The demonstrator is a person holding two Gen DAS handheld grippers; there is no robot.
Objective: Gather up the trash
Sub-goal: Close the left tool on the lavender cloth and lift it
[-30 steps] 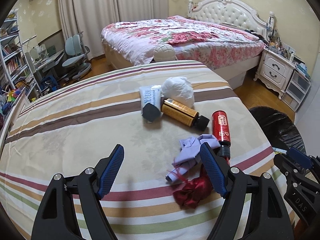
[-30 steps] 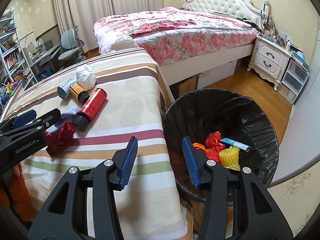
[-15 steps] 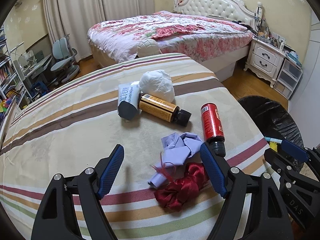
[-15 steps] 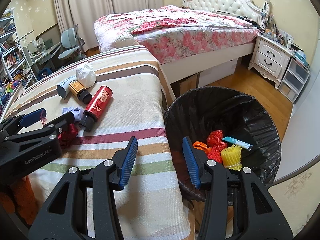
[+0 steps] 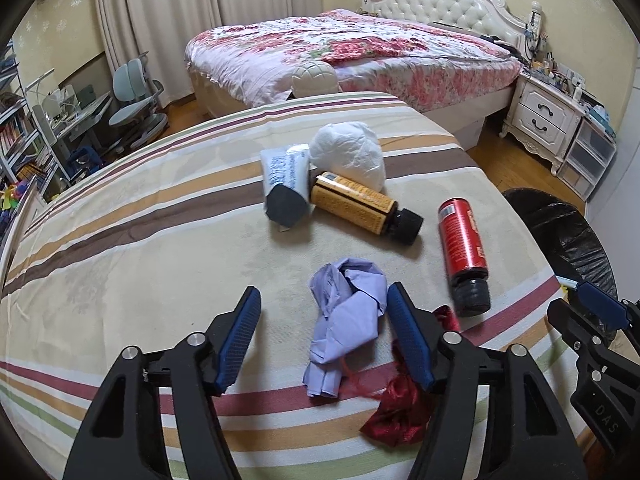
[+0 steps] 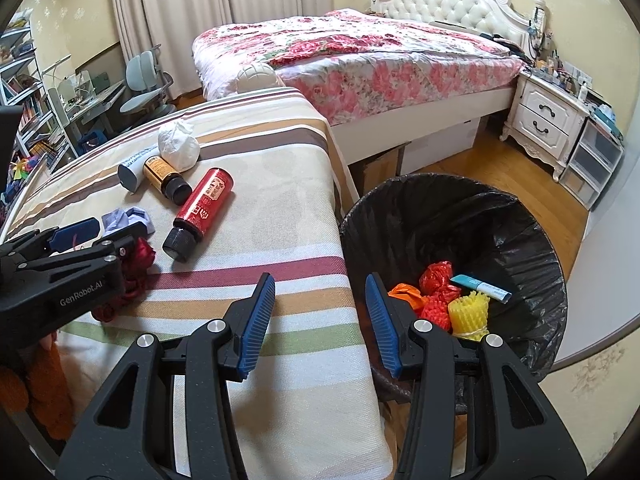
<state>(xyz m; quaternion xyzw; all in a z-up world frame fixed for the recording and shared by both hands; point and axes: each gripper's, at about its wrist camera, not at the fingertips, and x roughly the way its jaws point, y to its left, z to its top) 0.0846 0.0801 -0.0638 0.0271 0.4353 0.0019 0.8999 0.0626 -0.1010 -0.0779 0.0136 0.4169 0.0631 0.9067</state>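
I bring my left gripper (image 5: 322,332) around the crumpled lilac paper (image 5: 346,312) at lower centre on the striped surface (image 5: 140,240); its jaws have just been closing but do not press yet. Next I must pinch it and carry it to the bin (image 6: 440,216). My right gripper (image 6: 318,320) waits, half open and empty.

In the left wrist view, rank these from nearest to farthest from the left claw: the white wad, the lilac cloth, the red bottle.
1. Lilac cloth: between the left claw's fingers, toward the right one.
2. Red bottle: beyond it, to the right.
3. White wad: farthest, up the striped cover, beside the amber bottle.
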